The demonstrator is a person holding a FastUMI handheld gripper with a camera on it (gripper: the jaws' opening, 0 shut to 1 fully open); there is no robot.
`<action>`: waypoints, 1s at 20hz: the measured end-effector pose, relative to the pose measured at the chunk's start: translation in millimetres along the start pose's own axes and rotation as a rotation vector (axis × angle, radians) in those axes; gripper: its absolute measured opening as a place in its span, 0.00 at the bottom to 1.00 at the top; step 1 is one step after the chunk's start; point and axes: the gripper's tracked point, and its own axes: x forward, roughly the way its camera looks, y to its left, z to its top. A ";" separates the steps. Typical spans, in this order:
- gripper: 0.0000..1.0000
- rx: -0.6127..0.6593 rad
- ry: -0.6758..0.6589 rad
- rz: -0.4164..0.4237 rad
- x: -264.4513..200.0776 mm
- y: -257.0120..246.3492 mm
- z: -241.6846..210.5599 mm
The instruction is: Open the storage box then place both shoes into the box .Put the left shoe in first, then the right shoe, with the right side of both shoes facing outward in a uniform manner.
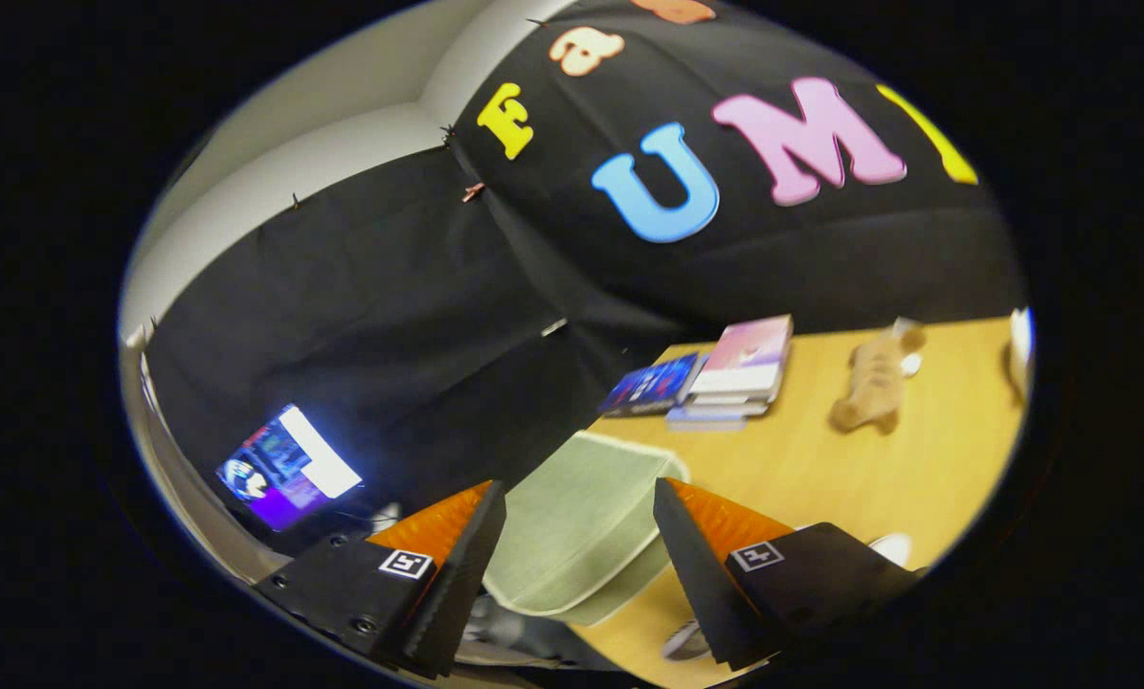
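pale green fabric storage box lid (581, 517) | raised and tilted, seen between the gripper (579, 522) fingers, which stand spread apart | white shoe (684, 639) partly visible beneath, on wooden table (820, 459)

The storage box (581, 522) was pale sage green with a lighter cream rim. The worktop (820, 459) was warm honey-yellow wood grain. A soft toy (873, 383) was tan. The stacked books (739, 368) showed pink and white covers, and the book beside them (653, 385) was dark blue.
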 end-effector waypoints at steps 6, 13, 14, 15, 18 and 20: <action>0.96 0.371 0.227 0.119 45.0 -27.3 -75.0; 0.95 0.725 0.286 0.246 77.7 -49.7 -116.1; 0.95 0.749 0.302 0.255 81.6 -50.8 -123.2; 0.95 0.781 0.302 0.277 83.8 -49.2 -123.7; 0.73 0.861 0.279 0.360 84.3 -44.3 -118.4; 0.39 0.855 0.235 0.383 71.5 -50.1 -112.8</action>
